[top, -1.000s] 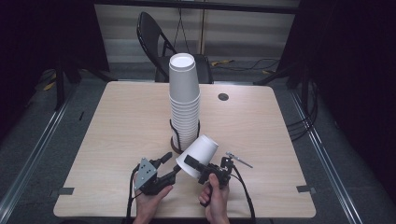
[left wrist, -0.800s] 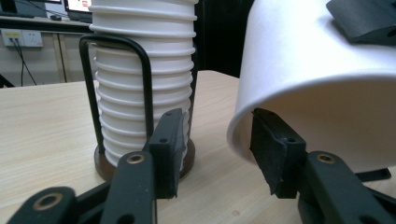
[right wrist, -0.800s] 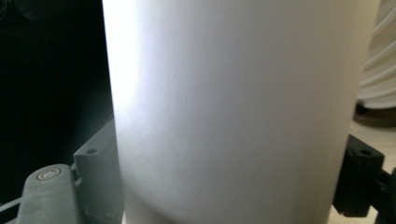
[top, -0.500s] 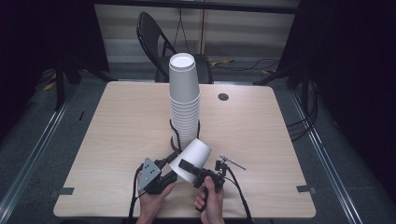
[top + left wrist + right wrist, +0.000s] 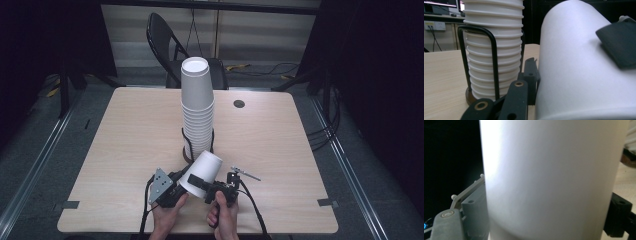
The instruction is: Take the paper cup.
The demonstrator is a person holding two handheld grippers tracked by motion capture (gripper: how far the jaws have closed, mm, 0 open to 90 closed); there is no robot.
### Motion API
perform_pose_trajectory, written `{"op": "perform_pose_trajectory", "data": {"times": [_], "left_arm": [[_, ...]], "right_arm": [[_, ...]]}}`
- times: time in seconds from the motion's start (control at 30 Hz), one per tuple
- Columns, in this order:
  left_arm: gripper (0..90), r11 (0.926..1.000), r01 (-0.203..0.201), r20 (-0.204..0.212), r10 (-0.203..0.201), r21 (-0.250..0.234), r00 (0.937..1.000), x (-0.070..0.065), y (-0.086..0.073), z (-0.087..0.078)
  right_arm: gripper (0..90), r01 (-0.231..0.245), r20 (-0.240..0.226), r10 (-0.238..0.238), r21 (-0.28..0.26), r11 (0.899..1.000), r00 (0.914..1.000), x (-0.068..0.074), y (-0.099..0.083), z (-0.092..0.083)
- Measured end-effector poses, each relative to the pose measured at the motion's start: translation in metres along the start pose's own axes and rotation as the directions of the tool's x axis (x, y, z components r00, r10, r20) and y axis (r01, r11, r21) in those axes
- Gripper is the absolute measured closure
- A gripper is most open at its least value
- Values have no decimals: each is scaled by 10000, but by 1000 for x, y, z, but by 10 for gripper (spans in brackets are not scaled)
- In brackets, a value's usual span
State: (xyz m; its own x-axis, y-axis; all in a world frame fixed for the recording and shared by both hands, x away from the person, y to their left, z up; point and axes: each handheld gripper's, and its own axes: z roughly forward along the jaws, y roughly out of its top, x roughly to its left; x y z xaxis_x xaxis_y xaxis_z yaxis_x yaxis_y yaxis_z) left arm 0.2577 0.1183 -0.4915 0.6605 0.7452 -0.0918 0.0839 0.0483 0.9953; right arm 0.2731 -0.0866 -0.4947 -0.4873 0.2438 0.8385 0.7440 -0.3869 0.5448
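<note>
I hold two hand-held grippers, one in each hand. My right hand-held gripper (image 5: 200, 186) is clamped across the wall of a single loose white cup (image 5: 201, 173), one jaw on either side of it, tilted, just in front of the tall stack of white cups (image 5: 197, 107). My left hand-held gripper (image 5: 176, 186) sits just beside that cup; I cannot tell whether its jaws are parted or closed.

The left gripper view shows the stack's ribbed rims (image 5: 492, 56) inside a black wire holder (image 5: 492, 62) on a round base, with the held cup right of it. The right gripper view shows the cup's blank wall (image 5: 549, 180) between its jaws.

The stack stands mid-tabletop (image 5: 125, 135), pale wood. Behind the stack, a black folding chair (image 5: 165, 45) stands in a dark room.
</note>
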Motion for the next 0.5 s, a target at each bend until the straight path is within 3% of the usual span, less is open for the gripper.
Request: {"op": "perform_pose_trajectory", "data": {"times": [0.07,0.2,0.5], "left_arm": [[829,9999,-140,-6,140,-12,9999,0,0,-1],[845,9995,295,156,-297,126,9994,2,1,-1],[856,9982,570,369,-575,167,9977,5,0,-4]], "right_arm": [[129,53,-71,-53,-55,10000,10000,0,1,0],[101,424,121,-424,-34,9991,9990,3,2,1],[90,705,63,-705,-3,9975,9975,3,6,2]]}}
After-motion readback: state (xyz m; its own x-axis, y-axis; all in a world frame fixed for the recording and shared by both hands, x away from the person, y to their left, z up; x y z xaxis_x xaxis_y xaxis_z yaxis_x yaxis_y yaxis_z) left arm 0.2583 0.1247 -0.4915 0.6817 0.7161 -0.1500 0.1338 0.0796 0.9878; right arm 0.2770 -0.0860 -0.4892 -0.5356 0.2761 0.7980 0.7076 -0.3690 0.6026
